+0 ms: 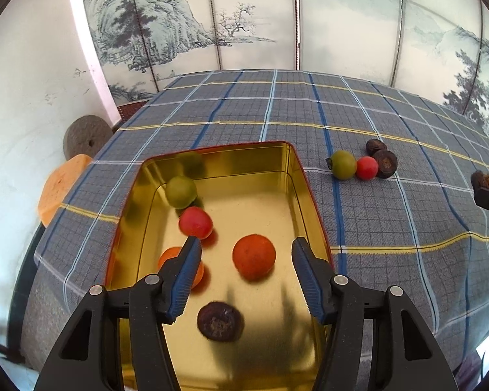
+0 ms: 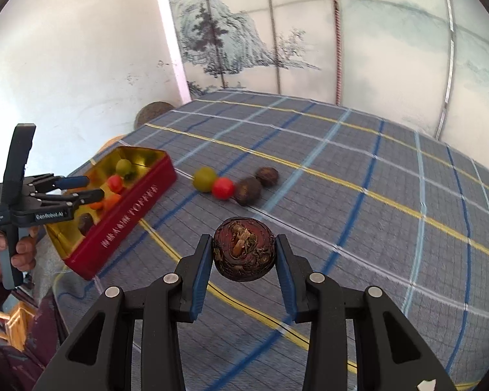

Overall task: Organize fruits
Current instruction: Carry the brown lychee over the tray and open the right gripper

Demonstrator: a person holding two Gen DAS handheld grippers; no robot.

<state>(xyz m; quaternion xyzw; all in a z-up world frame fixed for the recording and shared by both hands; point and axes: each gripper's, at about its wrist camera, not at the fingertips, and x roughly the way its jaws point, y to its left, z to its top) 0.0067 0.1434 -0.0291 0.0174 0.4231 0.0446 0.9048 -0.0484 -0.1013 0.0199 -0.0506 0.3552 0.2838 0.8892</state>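
A red tin with a gold inside (image 1: 296, 176) (image 2: 130, 202) lies on the checked cloth. In it are a green fruit (image 1: 180, 191), a red fruit (image 1: 195, 223), two orange fruits (image 1: 254, 256) (image 1: 169, 255) and a dark brown fruit (image 1: 220, 322). My left gripper (image 1: 246, 277) (image 2: 88, 189) is open and empty above the tin. My right gripper (image 2: 244, 254) is shut on a dark brown fruit (image 2: 244, 249), held above the cloth to the right of the tin. On the cloth lie a green fruit (image 1: 343, 164) (image 2: 205, 179), a red fruit (image 1: 367, 167) (image 2: 223, 188) and two dark fruits (image 1: 386, 163) (image 1: 375, 146) (image 2: 248, 190) (image 2: 266, 176).
A painted folding screen (image 1: 244, 16) stands behind the table. A round stone (image 1: 87, 137) and an orange cushion (image 1: 58, 189) sit off the table's left edge. A person's hand (image 2: 22, 254) holds the left gripper's handle.
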